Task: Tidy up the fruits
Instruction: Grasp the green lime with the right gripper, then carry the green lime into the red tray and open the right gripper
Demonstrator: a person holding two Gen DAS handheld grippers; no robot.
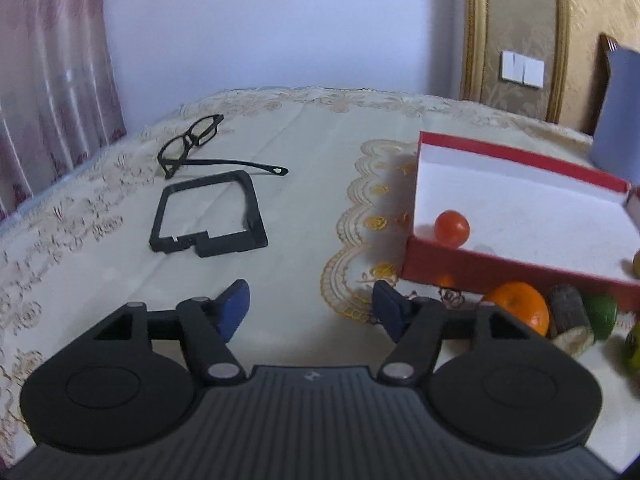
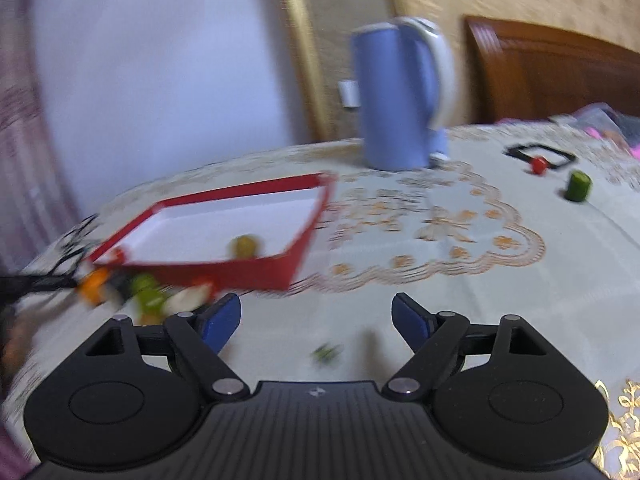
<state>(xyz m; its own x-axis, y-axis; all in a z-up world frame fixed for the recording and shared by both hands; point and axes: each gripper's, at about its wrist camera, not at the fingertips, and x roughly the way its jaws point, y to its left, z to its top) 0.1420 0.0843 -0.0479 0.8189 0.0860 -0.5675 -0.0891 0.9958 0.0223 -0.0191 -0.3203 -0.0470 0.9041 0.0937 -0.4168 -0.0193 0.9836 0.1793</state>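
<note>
Both tools, left tool (image 1: 310,308) and right tool (image 2: 316,320), are being held spread, nothing pinched. The orange (image 1: 520,306) is lying just right of the left tool, outside the red box (image 1: 500,268). The left hand is judged nearer.

Black-framed eyeglasses (image 1: 192,142) lie on the embroidered tablecloth (image 1: 304,148) covering the desk, one temple arm unfolded. Just beside them sits a black square frame (image 1: 208,214). A blue electric kettle (image 2: 400,96) with a white handle stands upright farther back. Pink curtains (image 1: 52,64) hang left; white wall switches (image 1: 522,66) sit on gold wallpaper.
</note>
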